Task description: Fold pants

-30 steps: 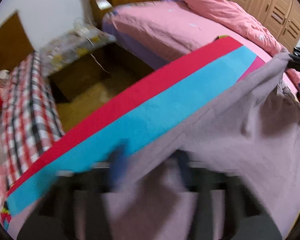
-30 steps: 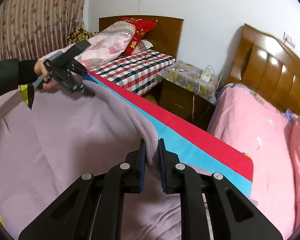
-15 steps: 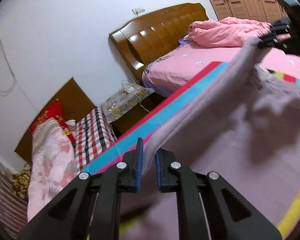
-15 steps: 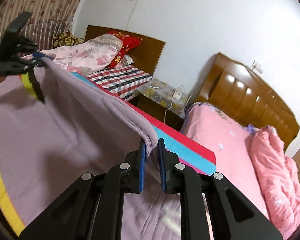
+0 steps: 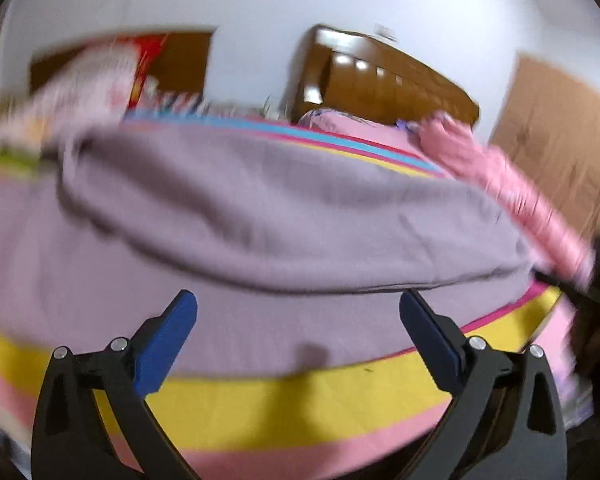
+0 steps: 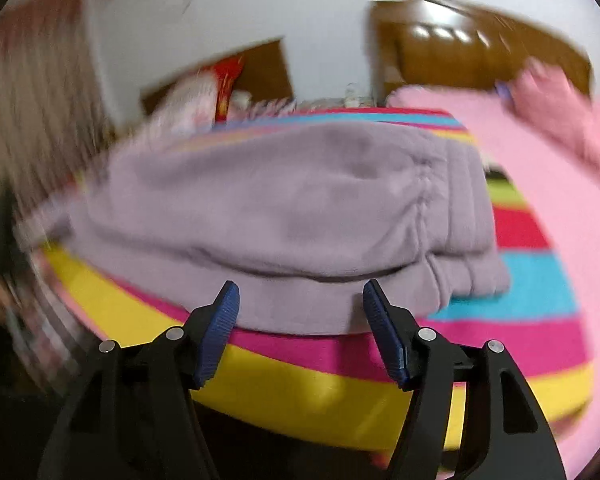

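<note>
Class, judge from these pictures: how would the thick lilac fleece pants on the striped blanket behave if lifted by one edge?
The lilac fleece pants would probably flop and drape, since the folded layers sag in soft curves. They look light yet bulky. The gathered waistband seems likely to give firmer purchase than the plain fabric.
</note>
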{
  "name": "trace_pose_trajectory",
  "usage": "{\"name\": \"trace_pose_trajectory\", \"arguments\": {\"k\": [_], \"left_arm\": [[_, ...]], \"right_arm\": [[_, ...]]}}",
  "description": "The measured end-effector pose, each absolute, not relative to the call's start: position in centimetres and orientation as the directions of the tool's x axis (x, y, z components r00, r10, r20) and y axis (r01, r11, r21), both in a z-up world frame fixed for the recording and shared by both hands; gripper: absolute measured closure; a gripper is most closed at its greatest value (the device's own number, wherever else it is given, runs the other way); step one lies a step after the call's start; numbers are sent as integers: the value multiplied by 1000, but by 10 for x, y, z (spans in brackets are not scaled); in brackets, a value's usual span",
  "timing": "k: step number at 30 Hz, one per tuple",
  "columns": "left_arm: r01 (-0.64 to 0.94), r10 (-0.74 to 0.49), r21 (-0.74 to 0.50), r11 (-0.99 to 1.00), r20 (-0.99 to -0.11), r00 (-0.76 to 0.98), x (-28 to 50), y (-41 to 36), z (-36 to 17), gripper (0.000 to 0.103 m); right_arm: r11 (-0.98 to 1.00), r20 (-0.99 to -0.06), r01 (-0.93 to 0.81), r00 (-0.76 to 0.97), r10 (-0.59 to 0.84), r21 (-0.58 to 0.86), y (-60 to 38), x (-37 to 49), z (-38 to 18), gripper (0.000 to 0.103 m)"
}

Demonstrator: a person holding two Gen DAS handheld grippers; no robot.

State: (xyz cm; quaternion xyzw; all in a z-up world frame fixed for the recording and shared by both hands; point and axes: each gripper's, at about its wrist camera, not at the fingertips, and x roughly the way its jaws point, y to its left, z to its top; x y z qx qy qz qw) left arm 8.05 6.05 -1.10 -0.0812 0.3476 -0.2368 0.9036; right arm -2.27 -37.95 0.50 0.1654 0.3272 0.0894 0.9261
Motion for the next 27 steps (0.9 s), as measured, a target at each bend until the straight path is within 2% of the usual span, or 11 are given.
{"name": "trace_pose_trajectory", "arguments": {"k": [2, 5, 9, 16, 18, 23, 26, 27], "left_arm": [[314, -526, -431, 846, -579, 623, 90, 75, -13, 2], [270, -559, -517, 812, -560, 612, 100, 87, -15, 2], [246, -549, -522, 817, -572, 609, 109, 93, -18, 2], [210, -516, -504, 838, -607, 604, 140, 90, -15, 2], [200, -511, -504, 840, -611, 605, 149, 91, -14, 2], [158, -501, -526, 836, -613, 610, 164, 100, -12, 5], [121, -471, -512, 850, -639, 608, 174, 101, -19, 24], [108, -446, -493, 863, -646, 620, 177, 100, -19, 41]], "right_arm": [[922, -573, -41, 773, 273, 384, -380, -17, 8, 42], [898, -632, 60, 730, 259, 437, -382, 4, 5, 43], [860, -680, 178, 695, 234, 478, -386, 10, -3, 53], [839, -700, 273, 695, 166, 470, -388, 26, -1, 53], [855, -698, 276, 704, 131, 439, -384, 25, -1, 64], [853, -674, 262, 726, 135, 452, -389, 12, -12, 71], [858, -670, 255, 731, 131, 446, -389, 11, -13, 71], [860, -667, 256, 734, 124, 441, -389, 9, -13, 73]]}}
